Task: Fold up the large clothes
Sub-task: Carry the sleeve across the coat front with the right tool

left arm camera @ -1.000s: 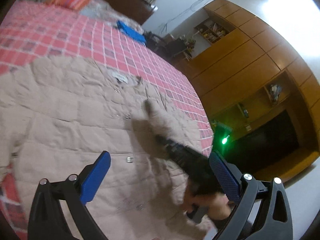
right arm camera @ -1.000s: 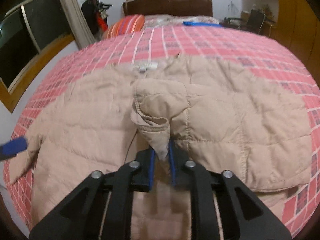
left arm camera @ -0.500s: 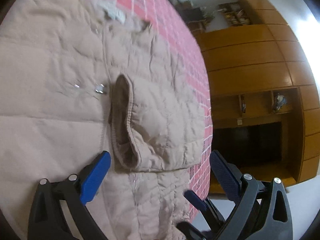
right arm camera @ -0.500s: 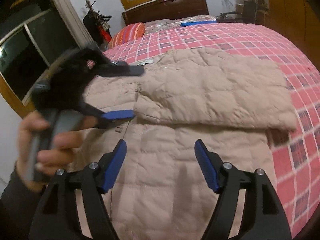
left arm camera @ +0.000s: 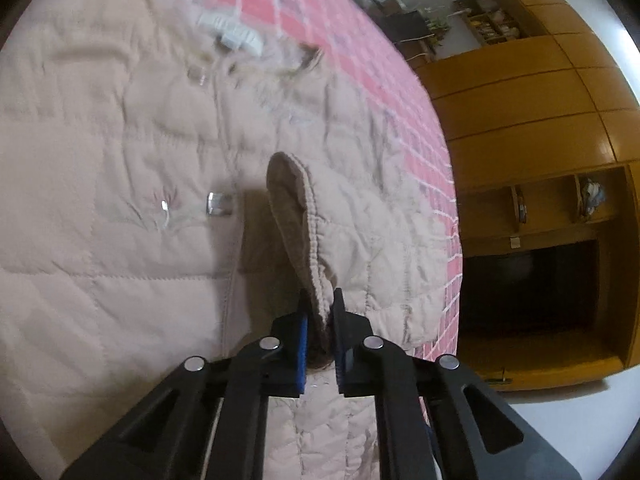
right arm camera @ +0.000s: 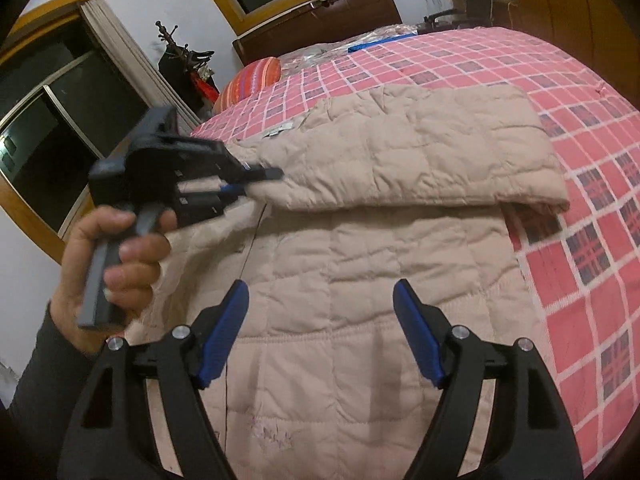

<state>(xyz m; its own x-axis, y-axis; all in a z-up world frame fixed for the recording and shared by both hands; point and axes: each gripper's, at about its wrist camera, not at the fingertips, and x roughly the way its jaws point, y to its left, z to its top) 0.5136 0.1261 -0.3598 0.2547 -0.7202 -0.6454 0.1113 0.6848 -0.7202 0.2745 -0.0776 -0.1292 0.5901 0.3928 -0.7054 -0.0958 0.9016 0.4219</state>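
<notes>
Beige quilted jacket (right arm camera: 360, 264) — sleeve (right arm camera: 420, 152) folded across chest

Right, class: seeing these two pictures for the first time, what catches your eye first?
A beige quilted padded jacket sprawls over the pink checked bedspread, one sleeve folded across its chest. The left gripper pinches that sleeve's cuff, while the right gripper hangs open above the jacket's lower half.

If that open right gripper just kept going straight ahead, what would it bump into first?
Most likely the jacket on the bed: the right gripper, jaws open, points down at its quilted body below the folded sleeve. Depth is hard to judge.
</notes>
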